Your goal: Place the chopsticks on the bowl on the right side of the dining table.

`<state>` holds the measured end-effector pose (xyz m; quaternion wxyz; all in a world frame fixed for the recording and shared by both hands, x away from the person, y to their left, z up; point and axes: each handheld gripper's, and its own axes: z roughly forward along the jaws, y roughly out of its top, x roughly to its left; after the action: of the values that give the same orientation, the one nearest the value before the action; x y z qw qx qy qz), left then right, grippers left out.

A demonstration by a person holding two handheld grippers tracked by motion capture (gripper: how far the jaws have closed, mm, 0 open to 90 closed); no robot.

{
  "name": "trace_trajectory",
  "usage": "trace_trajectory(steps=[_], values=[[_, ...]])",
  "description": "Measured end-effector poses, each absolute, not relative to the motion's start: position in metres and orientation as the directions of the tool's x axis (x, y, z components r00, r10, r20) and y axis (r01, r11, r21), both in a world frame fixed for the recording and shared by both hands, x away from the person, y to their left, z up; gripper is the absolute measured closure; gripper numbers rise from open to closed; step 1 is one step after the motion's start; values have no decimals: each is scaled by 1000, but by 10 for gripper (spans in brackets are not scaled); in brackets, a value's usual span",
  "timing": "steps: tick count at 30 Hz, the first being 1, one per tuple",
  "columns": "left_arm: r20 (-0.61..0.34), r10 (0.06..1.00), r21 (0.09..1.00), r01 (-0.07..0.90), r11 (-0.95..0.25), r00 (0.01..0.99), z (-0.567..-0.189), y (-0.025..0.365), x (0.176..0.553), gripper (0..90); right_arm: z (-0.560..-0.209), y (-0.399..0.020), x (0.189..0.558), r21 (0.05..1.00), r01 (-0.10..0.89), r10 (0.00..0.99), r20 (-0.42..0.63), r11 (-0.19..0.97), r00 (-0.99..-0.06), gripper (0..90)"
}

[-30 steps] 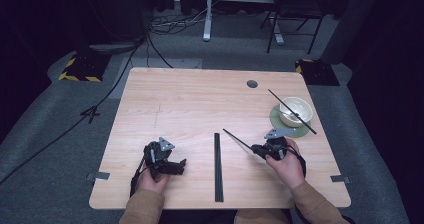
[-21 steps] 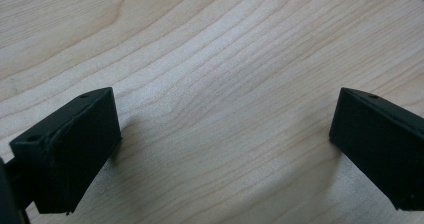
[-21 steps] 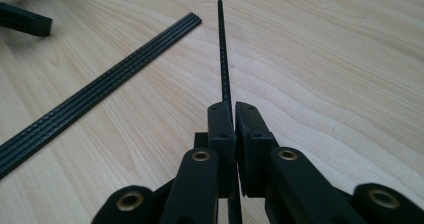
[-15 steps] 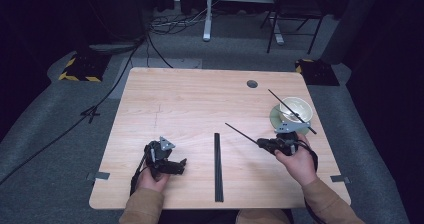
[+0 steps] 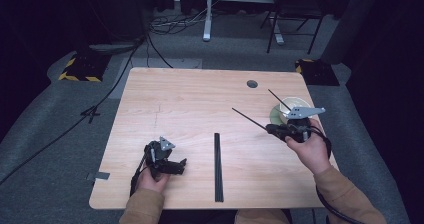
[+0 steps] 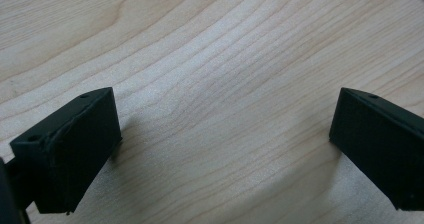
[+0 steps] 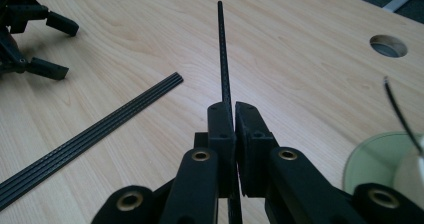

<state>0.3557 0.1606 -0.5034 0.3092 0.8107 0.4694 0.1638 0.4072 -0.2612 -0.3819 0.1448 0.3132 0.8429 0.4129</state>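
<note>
Held rod: a thin, straight black rod point(image 7: 222, 54) with a fine woven texture along its length, much the same dark shade as the claw pads; it ends in a blunt tip.
Rod position: it runs straight out ahead of the right claw point(image 7: 234, 115), clear of the worktop point(image 5: 190, 99); in the high view the rod point(image 5: 250, 120) slants up and to the left from the claw.
Right claw: closed tight on the rod, both pads pressed flat against its sides near the lower end; a stub of rod shows below the pads.
Right hand: the hand point(image 5: 311, 149) holds the right claw point(image 5: 272, 129) above the worktop, just in front of the bowl.
Left claw: the left claw point(image 5: 181, 165) has its jaws wide apart with nothing between them, only bare wood grain; it rests low on the worktop.
Strips: a bundle of flat black strips point(image 5: 217, 166) lies on the worktop between the two claws, to the left of and below the right claw.
Bowl: a pale green bowl point(image 5: 282, 113) sits just behind the right claw, with another thin black rod point(image 5: 277, 99) leaning out of it.
</note>
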Motion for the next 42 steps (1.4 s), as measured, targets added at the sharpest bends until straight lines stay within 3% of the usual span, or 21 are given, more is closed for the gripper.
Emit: trace_trajectory(steps=[17, 42], values=[[-25, 866, 652, 665, -364, 499, -503, 160, 355, 4, -355, -298, 441, 810, 402, 704, -17, 426, -710, 862], [-25, 867, 651, 666, -363, 498, -503, 160, 354, 4, -366, -375, 492, 823, 455, 812, -13, 340, -584, 861]])
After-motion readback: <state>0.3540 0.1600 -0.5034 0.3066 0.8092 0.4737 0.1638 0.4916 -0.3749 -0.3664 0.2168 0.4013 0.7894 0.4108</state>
